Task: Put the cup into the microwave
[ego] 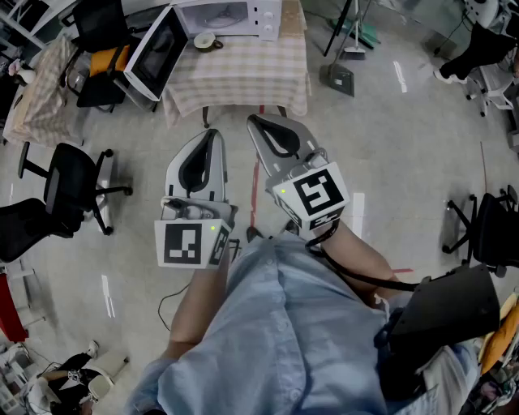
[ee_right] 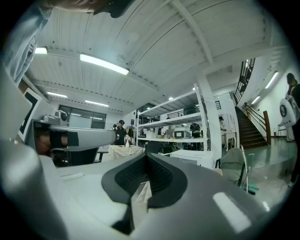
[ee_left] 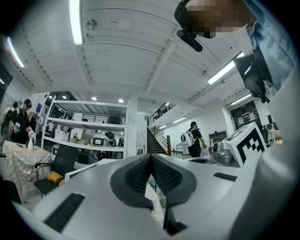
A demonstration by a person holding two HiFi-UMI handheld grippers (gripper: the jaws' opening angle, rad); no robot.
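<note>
In the head view a cup (ego: 204,40) stands on the checked tablecloth of a table (ego: 243,81) at the far end of the floor. It sits just in front of a white microwave (ego: 235,16), whose door (ego: 154,53) hangs open to the left. Both grippers are held level above the floor, well short of the table. My left gripper (ego: 212,133) is shut with nothing in it, its dark pads (ee_left: 140,173) meeting. Beside it, my right gripper (ego: 253,121) is shut and empty too, pads (ee_right: 152,176) together.
A black office chair (ego: 69,182) stands at the left, and a chair with an orange cushion (ego: 101,57) next to the microwave door. A cloth-covered table (ego: 36,89) lies far left. A dustpan (ego: 339,79) is right of the table; another chair (ego: 486,227) at the right edge.
</note>
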